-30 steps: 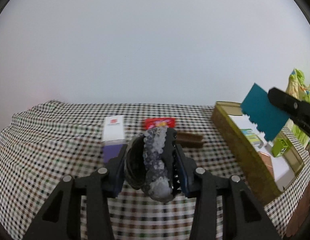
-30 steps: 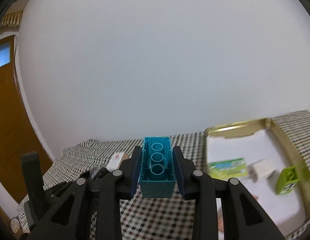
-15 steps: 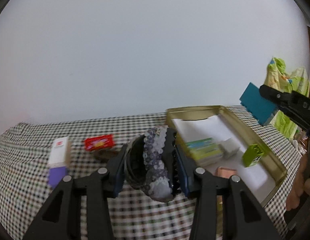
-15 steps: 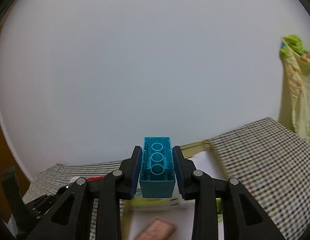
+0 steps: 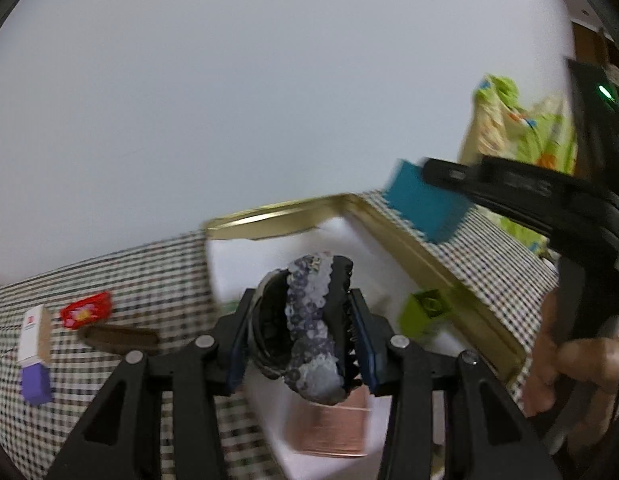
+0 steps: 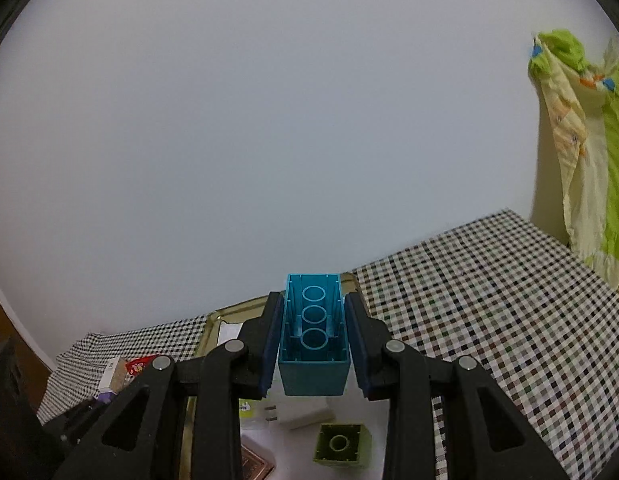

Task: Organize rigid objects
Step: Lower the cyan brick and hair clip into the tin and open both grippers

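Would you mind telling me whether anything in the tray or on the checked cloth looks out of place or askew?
Nothing looks spilled or damaged. The green block lies on its side in the gold tray, hollow underside showing. The red packet, brown bar and white-and-purple box lie loose on the checked cloth outside the tray.

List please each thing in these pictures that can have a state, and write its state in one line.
left gripper: shut on the hair clip.
hair clip: held, off the table.
right gripper: shut on the teal brick.
teal brick: held, hollow side up.
gold tray: open, no lid visible.
green brick: lying in the tray, hollow side up.
red packet: lying on the checked cloth, outside the tray.
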